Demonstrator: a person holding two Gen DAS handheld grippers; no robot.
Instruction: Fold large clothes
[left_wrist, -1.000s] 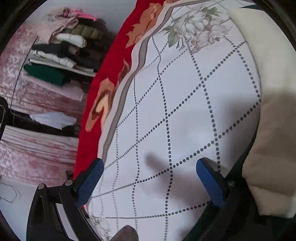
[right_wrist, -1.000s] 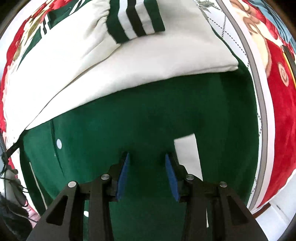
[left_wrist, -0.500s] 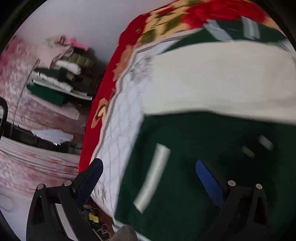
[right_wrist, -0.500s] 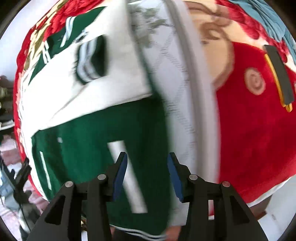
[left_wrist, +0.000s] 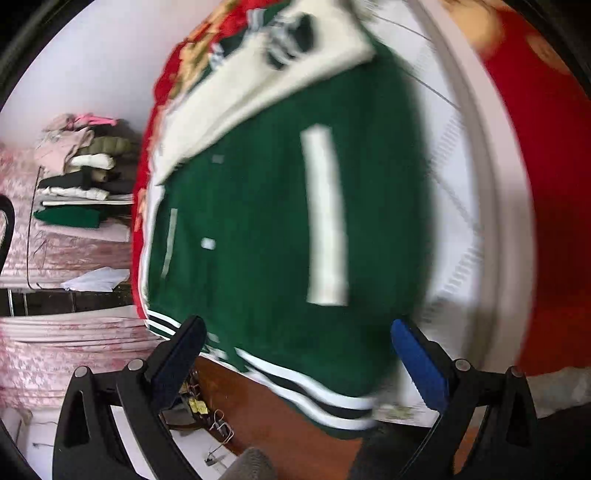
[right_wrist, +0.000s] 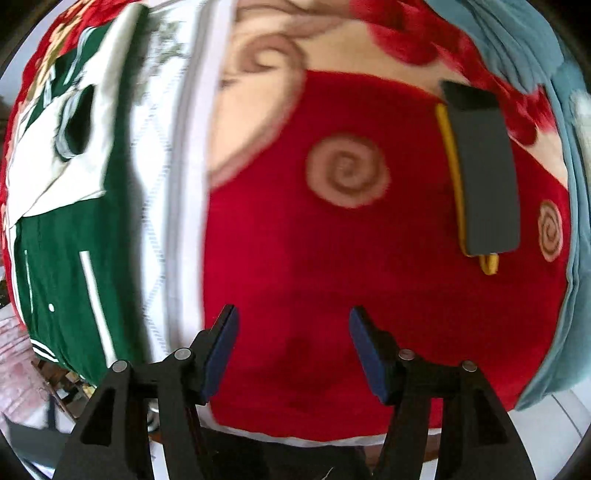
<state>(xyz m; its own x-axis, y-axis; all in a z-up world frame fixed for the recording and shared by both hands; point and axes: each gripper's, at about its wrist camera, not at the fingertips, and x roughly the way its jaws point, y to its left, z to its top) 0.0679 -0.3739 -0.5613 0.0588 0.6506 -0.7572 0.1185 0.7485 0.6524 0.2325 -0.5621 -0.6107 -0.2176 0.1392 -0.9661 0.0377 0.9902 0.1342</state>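
In the left wrist view, a stack of folded clothes (left_wrist: 79, 173) sat on a shelf at the far left. Beside it, the green jacket (left_wrist: 280, 236), soft and felt-like with cream sleeves and a striped ribbed hem, lay flat on the plush red blanket (left_wrist: 546, 206) of the bed. The left gripper (left_wrist: 299, 354) hung over its hem, fingers spread wide and empty. In the right wrist view, the right gripper (right_wrist: 293, 347) hovered above bare red pile, its fingers just having parted, nothing between them. A flat grey rectangular object (right_wrist: 484, 173) lay farther right.
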